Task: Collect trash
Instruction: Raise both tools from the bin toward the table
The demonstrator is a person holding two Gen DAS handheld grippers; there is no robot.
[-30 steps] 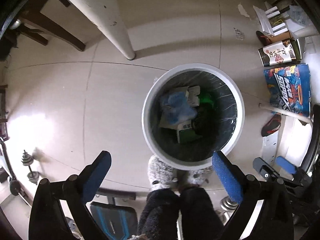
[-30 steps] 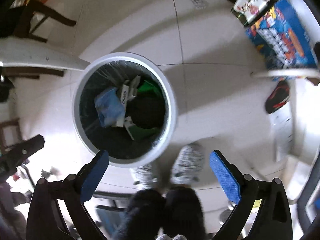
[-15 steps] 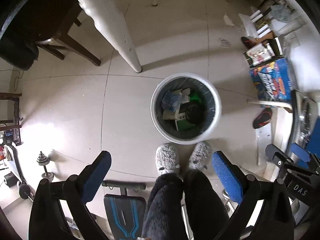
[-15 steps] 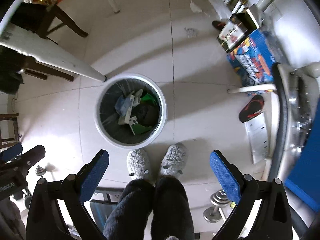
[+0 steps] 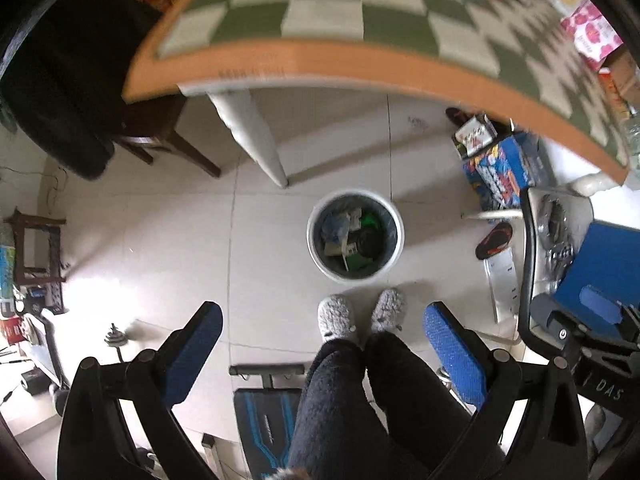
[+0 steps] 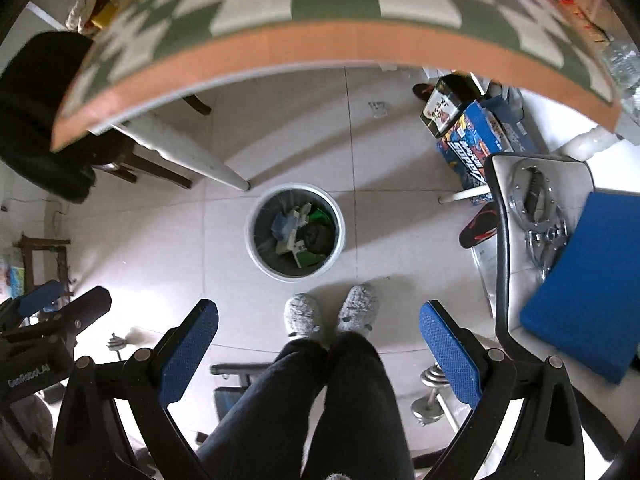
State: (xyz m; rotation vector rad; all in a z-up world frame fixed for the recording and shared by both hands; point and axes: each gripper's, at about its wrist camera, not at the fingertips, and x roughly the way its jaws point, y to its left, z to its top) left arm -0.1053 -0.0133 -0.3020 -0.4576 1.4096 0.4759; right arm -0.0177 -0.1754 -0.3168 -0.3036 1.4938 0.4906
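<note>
Tiled floor: trash bin (image 5: 355, 236) beyond left claw (image 5: 322, 334) (gaping, empty).

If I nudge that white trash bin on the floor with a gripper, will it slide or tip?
Probably slides: the white trash bin sits on smooth glossy floor tiles. It looks light, a thin plastic wall with a liner and only a few pieces of loose trash inside. It appears wide for its height, so tipping seems unlikely unless pushed at the rim.
</note>
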